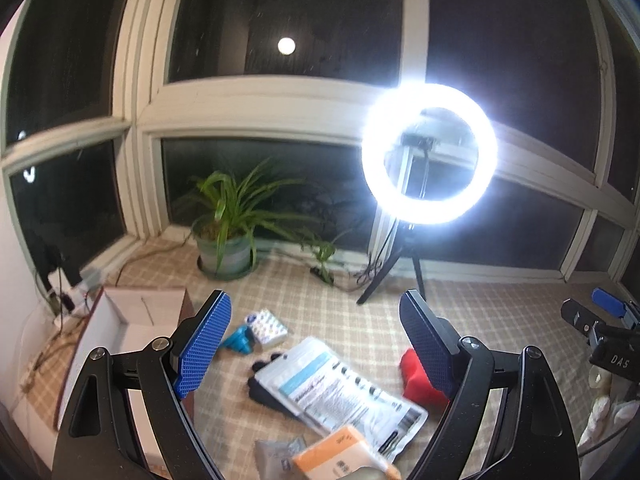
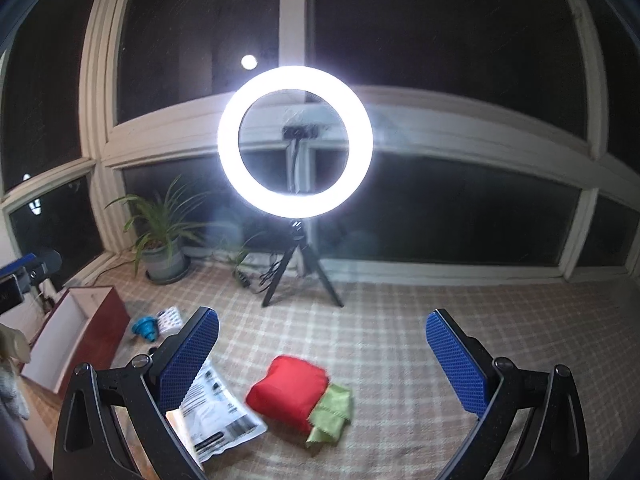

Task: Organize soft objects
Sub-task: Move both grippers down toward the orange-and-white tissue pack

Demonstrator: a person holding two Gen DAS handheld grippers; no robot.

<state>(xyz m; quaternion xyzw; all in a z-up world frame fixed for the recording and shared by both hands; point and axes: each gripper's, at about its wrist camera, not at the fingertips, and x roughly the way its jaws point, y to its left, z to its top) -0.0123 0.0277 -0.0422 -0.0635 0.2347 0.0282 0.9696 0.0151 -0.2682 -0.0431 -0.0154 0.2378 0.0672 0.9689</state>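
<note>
1. Here, on my far left, an open box (image 1: 120, 320) with dark red outer walls and a white inside rests on the checked cloth (image 1: 500, 312) over the worktop; in the right wrist view the same box (image 2: 80, 332) sits at the left edge.
2. Just right of the box lie a blue toy (image 1: 239, 340) and a small dotted packet (image 1: 268, 326), touching each other.
3. My left gripper (image 1: 316, 344) has its jaws spread wide with nothing between the blue pads; it hangs above the clutter.
4. Under it a printed plastic pouch (image 1: 340, 392) lies flat, partly covering a black item (image 1: 262, 388) whose kind I cannot tell. An orange-and-white pack (image 1: 344, 456) and a grey packet (image 1: 276, 454) sit at the lower edge, both blurred.
5. Behind, a potted plant (image 1: 224, 236) stands by the window, and a lit ring light (image 1: 430, 154) on a tripod stands to its right.
6. The red soft bundle (image 2: 288, 388) lies right of the pouch, with a green cloth (image 2: 332, 412) touching its right side.
7. My right gripper (image 2: 320, 356) is likewise wide open and empty, above the red bundle and not touching it.
</note>
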